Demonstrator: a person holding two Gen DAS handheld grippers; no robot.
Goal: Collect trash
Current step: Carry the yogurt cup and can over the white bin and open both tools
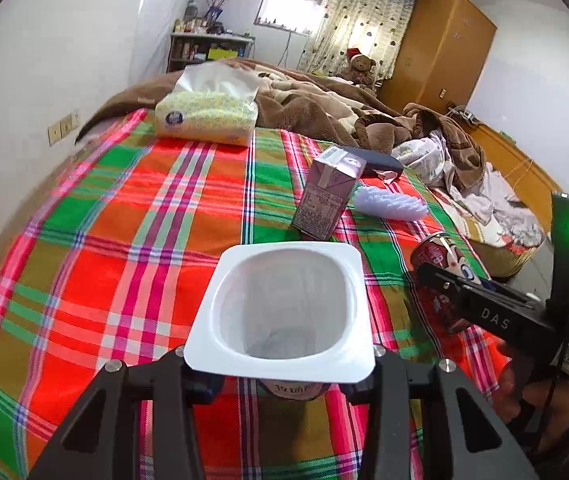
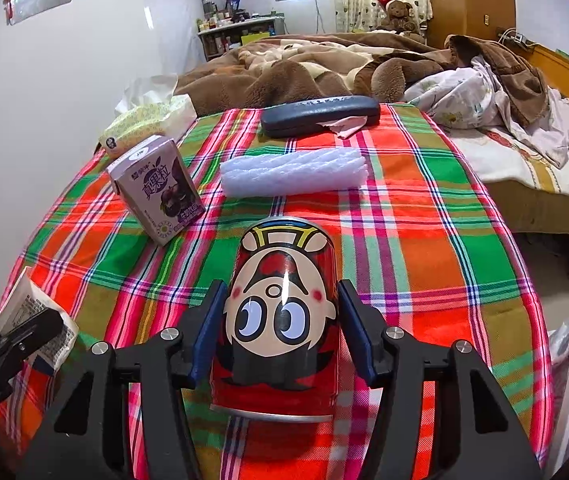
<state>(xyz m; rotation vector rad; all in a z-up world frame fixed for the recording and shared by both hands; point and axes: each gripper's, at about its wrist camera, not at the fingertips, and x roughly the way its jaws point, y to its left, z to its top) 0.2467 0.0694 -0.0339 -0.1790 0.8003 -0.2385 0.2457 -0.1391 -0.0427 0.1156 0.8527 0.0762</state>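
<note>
Plaid bedspread (image 1: 124, 220): left fingers (image 1: 200, 384) clamp an empty cup (image 1: 284, 300), right fingers (image 2: 204, 328) flank a can (image 2: 280, 312).

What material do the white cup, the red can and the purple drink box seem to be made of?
White cup: probably thin plastic, matte, with a thin flat moulded rim.
Red can: likely metal, glossy printed wall with a bright streak of reflection and a bare silver rim.
Purple drink box: apparently coated paperboard, with folded edges and a slight sheen.
</note>
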